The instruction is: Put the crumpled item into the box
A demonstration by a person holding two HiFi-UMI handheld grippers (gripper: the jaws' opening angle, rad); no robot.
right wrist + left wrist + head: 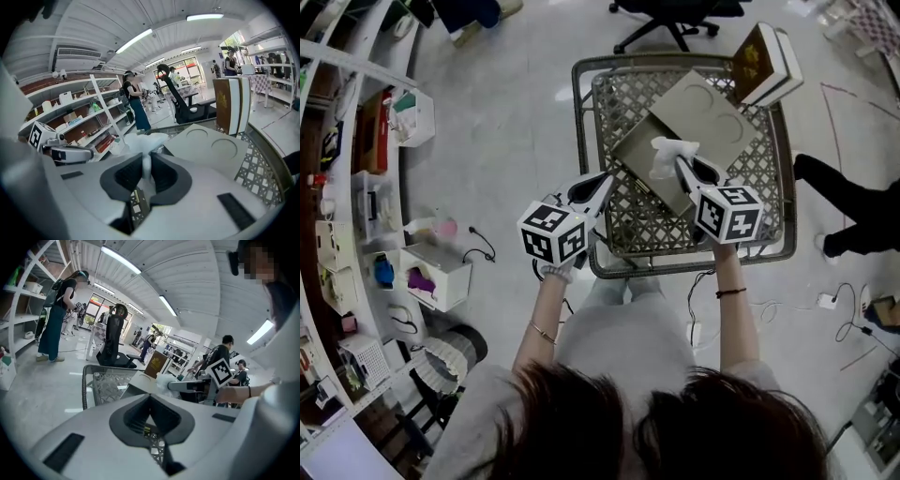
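My right gripper [679, 166] has its jaws drawn close, pinching the crumpled item [670, 153] between the dark, ribbed pads [125, 176]; the gap is only as wide as the thin neck of material caught in it. The item is white, soft and papery, like a tissue; it is squeezed flat where I hold it and flares into loose, irregular folds just past my fingertips. Directly ahead of and below those fingertips lies the box [705, 114], a flat, matte, grey-beige cardboard piece with crisp straight edges and two shallow round impressions pressed into its broad panel; the item hangs over the box's near part, and I cannot tell whether it touches the card. The box rests in a basket [581, 105] with a rounded metal rim and an open lattice of pale wire; it sits skewed to the rim. Beyond the box, at the far right of my right gripper, two hardbound books [766, 64] stand against the basket's corner, brown covers and pale page edges. My left gripper [606, 180] sits well to the left of the right one, over the basket's near left corner; its smooth white fingers are brought together with nothing between them.
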